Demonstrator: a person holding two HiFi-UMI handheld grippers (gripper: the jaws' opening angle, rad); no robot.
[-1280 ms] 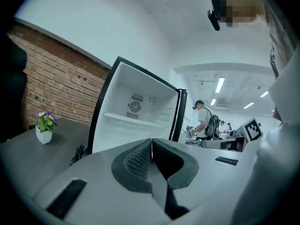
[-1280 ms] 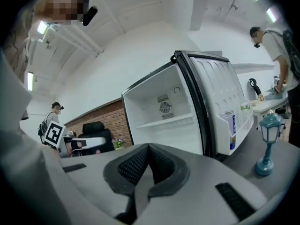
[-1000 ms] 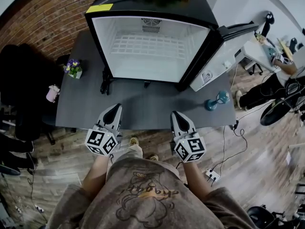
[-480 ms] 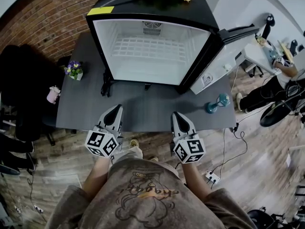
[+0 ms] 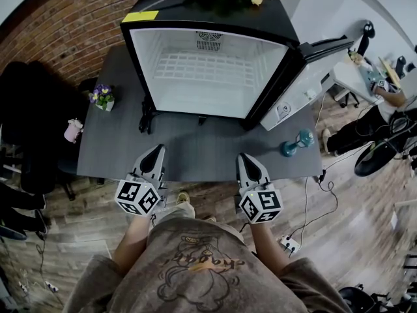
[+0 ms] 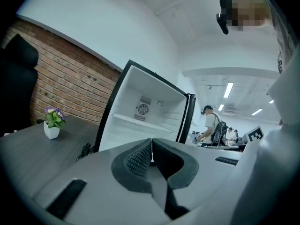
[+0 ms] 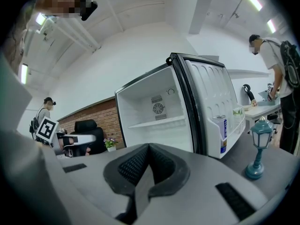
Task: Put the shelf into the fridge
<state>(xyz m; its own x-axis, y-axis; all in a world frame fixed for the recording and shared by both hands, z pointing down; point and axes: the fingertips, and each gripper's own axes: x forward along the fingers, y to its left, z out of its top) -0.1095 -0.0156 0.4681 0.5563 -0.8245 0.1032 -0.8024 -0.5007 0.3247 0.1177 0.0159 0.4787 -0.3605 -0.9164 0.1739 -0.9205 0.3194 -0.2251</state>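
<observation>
Head view: wire shelf (image 5: 206, 66) sits inside the fridge (image 5: 195, 8), well ahead of the fingertips. Left gripper (image 5: 158, 149) and right gripper (image 5: 245, 157) are closed and empty, so the task looks done.

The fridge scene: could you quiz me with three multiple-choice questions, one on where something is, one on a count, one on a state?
1. Where does the small teal lamp stand?
A. On top of the fridge
B. On the table, to the right of the fridge
C. Inside the fridge

2. How many wire shelves can be seen inside the fridge?
A. None
B. One
C. Three

3. How do the jaws of the left gripper and the right gripper stand?
A. Both shut, with nothing between them
B. Both shut on the shelf
C. Both wide open

Answers:
1 B, since the lamp's base rests on the dark tabletop beyond the open door.
2 B, since a single white wire shelf spans the fridge's interior.
3 A, since each gripper view shows the pads pressed together and empty, well short of the fridge.
</observation>
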